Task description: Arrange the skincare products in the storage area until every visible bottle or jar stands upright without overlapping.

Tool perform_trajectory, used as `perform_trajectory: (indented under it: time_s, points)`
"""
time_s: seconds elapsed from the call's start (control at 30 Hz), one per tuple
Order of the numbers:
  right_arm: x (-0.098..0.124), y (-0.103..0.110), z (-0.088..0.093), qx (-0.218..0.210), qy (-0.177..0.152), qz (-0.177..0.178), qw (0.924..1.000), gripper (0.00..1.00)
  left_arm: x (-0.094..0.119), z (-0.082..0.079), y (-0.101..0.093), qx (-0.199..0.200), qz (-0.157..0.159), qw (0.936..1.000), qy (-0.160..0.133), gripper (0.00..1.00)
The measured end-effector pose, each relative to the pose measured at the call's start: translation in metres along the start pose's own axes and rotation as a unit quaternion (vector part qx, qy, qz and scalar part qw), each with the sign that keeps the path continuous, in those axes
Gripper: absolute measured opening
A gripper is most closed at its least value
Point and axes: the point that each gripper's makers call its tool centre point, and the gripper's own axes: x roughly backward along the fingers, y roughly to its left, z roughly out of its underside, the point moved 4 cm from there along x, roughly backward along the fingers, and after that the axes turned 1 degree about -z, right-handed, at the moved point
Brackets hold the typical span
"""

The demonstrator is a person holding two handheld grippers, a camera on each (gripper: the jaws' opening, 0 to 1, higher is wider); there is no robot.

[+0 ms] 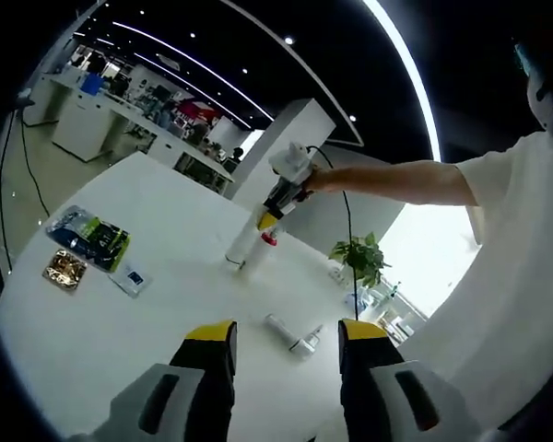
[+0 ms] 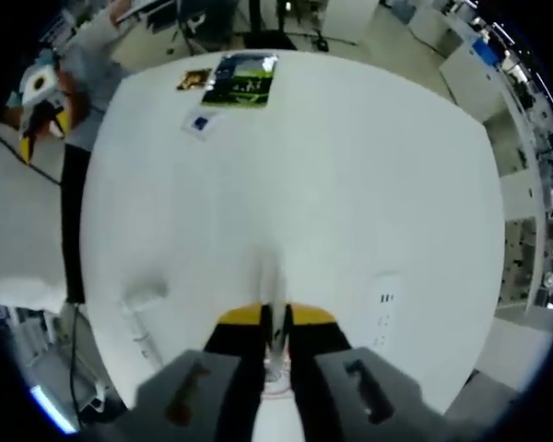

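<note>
- Left gripper view: right tongs (image 1: pixel 269 219) at 12 o'clock, clamped on the top of a tall white bottle (image 1: pixel 249 247) standing on the white surface (image 1: pixel 120 341); a tilted release could tip it.
- Left tongs (image 1: pixel 286 336) are apart and empty, low at 6 o'clock.
- Small bottle (image 1: pixel 291 335) lies on its side between them; it may roll off the near edge when nudged.

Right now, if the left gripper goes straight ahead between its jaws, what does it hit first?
Likely the small clear bottle lying on the white table, just ahead of the open left gripper. Depth is uncertain.
</note>
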Motion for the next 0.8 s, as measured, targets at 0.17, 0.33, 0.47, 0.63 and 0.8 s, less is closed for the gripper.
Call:
perform_trajectory:
  time_s: [0.17,0.33,0.47,0.63,0.8]
  points:
    - [0.001,0.002,0.001,0.000,-0.003,-0.006,1.0000,0.06,-0.003,0.000,0.000,-0.002,0.002,1.0000,0.001,0.45]
    - [0.001,-0.002,0.003,-0.013,-0.006,-0.004,0.9999,0.08,-0.004,0.001,-0.001,-0.002,0.004,1.0000,0.005,0.45]
    - [0.000,-0.008,0.005,0.003,-0.009,0.006,0.9999,0.10,-0.003,0.002,0.001,-0.002,0.003,1.0000,0.006,0.45]
    - [-0.005,-0.008,0.006,0.027,-0.010,0.004,0.9996,0.22,-0.002,0.003,0.002,-0.001,0.001,1.0000,0.006,0.45]
    - [-0.002,-0.010,0.003,0.028,-0.024,0.016,0.9992,0.26,-0.002,0.003,0.002,-0.002,0.001,1.0000,0.005,0.45]
